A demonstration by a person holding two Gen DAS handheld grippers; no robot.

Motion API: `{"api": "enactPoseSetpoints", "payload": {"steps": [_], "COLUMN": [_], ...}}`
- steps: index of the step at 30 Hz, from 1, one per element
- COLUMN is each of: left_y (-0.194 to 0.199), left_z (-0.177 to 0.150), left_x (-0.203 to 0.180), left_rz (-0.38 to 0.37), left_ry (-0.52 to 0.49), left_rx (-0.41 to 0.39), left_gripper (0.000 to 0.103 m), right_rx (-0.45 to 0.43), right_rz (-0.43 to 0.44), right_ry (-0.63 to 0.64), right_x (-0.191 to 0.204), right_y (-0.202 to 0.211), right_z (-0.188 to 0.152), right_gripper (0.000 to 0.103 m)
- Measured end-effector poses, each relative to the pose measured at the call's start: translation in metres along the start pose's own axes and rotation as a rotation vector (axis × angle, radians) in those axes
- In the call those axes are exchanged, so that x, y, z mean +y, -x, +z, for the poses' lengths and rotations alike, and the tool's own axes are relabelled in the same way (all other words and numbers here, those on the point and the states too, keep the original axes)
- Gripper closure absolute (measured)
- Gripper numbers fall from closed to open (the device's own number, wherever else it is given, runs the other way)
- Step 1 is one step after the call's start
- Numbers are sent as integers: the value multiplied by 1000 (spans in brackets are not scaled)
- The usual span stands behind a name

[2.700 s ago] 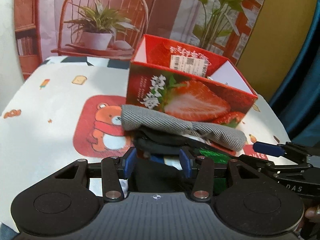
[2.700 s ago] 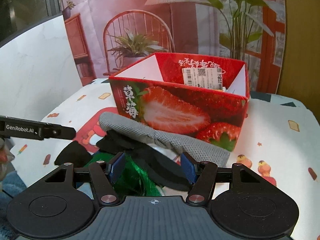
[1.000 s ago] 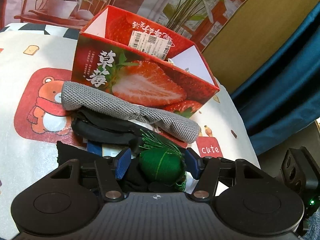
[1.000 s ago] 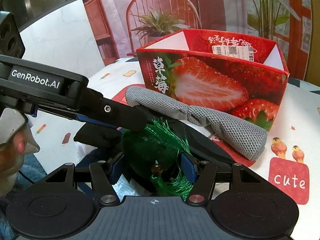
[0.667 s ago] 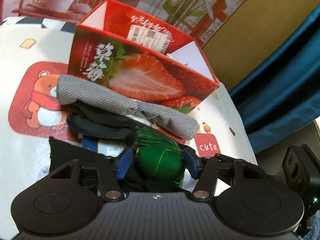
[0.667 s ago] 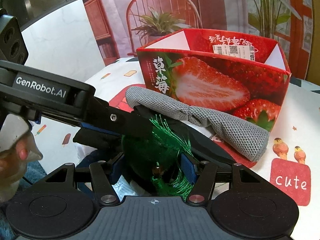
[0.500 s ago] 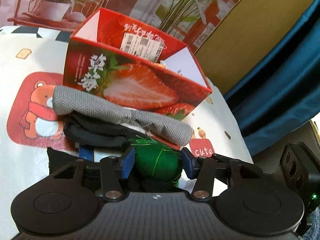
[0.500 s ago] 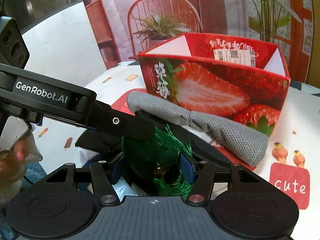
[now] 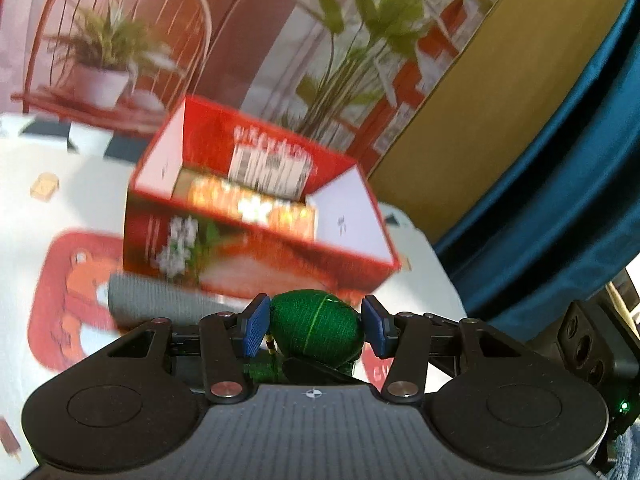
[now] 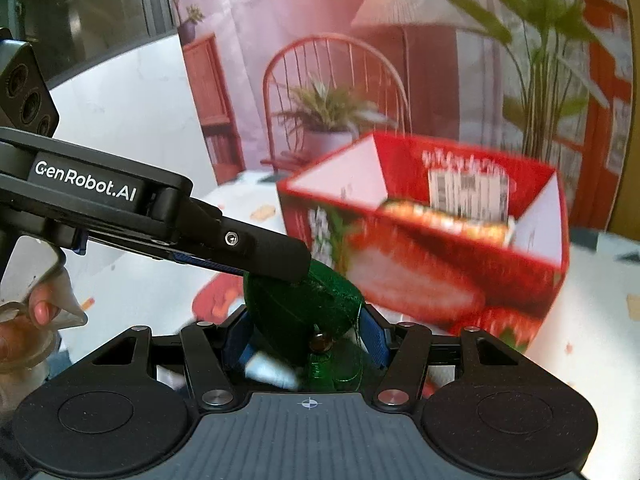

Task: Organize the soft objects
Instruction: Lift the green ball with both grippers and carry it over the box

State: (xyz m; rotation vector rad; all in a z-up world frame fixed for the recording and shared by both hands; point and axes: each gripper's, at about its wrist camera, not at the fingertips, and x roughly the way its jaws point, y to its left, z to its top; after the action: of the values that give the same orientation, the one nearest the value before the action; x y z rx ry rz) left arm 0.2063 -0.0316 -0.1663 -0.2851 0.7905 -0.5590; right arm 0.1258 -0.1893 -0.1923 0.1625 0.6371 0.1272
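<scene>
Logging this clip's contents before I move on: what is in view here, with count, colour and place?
pouch: one, green, held between both grippers, above the table
box: one, red with strawberry print, open top, on the cloth behind the pouch
roll: one, grey, lying against the box front
cloth: one, white with cartoon prints, covering the table
backdrop: one, printed chair and plants, behind the table
curtain: one, blue, at the right
left gripper: fingers clamping the pouch
right gripper: fingers either side of the pouch
hand: one, on the left gripper's handle
</scene>
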Motion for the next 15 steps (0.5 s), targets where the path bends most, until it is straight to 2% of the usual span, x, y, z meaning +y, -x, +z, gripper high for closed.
{"api": "enactPoseSetpoints", "payload": {"steps": [7, 15], "left_y": [14, 27], "left_z": [49, 109], "left_x": [-13, -30], "left_rz": [0, -7], "left_ry": [-46, -95], "left_rx": [-104, -278], "left_gripper": [50, 50], "right_rx": [-91, -205], "right_rz": [-10, -37], "right_ry": [57, 164], "right_x": [-6, -17], "right_y": [1, -2], "right_z": [53, 133], "right_gripper": [49, 49]}}
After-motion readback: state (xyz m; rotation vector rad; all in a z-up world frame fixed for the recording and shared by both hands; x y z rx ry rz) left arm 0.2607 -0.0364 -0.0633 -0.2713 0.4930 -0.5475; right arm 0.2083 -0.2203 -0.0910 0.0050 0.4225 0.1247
